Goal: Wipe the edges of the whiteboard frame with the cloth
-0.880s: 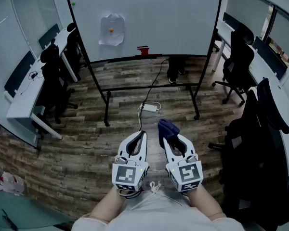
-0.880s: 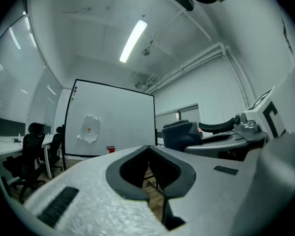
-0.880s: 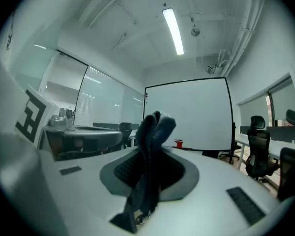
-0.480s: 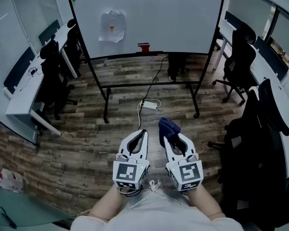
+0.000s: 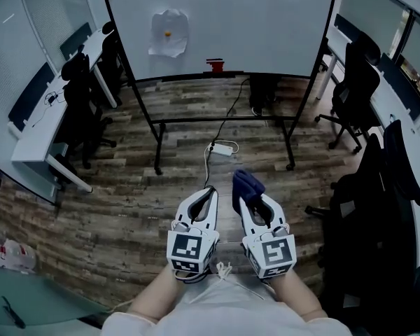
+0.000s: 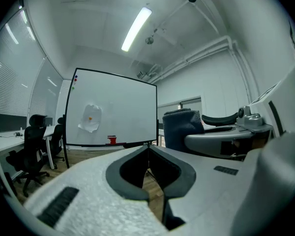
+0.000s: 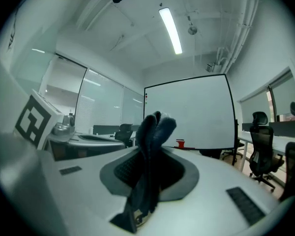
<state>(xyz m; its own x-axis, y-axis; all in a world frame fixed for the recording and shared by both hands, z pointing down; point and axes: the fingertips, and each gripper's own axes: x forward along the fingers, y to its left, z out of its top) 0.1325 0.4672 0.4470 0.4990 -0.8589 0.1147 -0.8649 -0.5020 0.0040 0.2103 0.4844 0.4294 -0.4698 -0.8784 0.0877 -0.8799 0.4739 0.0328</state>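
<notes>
Right tool (image 5: pixel 249 200) clamps the cloth (image 5: pixel 245 184) protruding forward, ready to wipe the whiteboard (image 5: pixel 252 19) well ahead; left tool (image 5: pixel 208 193) closed, empty

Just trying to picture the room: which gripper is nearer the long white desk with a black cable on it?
Left. The left gripper has the long white desk off to its left; the right gripper, holding a dark blue cloth, is farther, beyond the left one.
</notes>
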